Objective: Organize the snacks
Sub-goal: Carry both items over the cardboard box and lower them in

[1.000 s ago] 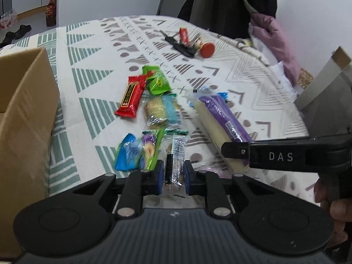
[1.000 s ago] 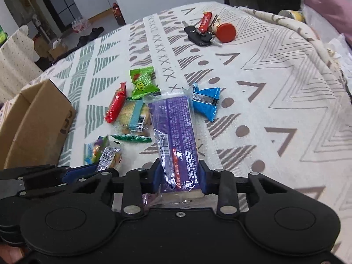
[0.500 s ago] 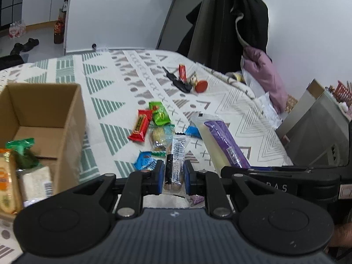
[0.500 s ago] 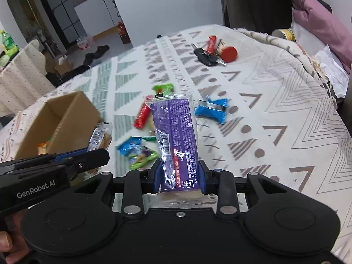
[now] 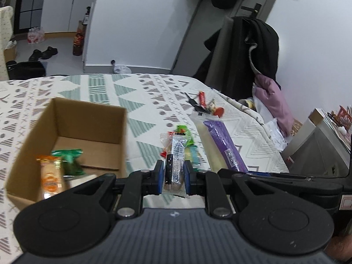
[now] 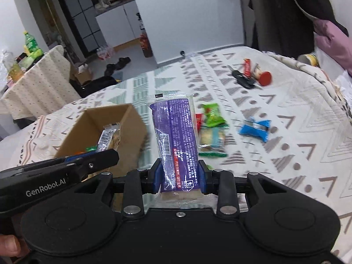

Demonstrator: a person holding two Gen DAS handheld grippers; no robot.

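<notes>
The left gripper (image 5: 173, 177) jaws are clenched on a slim clear-wrapped snack bar (image 5: 175, 165), its long axis pointing to 12 o'clock. The open brown cardboard box (image 5: 66, 118) lies at 10 o'clock, nearer this arm. The right gripper (image 6: 179, 179) jaws clasp a long purple-labelled packet (image 6: 176, 143).

Lived-in home, not a lab. Landmark is the table with the patterned cloth (image 5: 136, 92): triangles, dots, crosses in green and grey. Behind its far right corner, a chair draped with a black coat (image 5: 253, 50) and a pink garment (image 5: 272, 101). Keys with a red fob (image 6: 253, 77) lie on the cloth near that corner. Past the table's far left edge, shoes (image 5: 44, 52) sit on a light floor by white cabinets (image 5: 63, 11). To its left stands a second table with a dotted cloth (image 6: 37, 83).
</notes>
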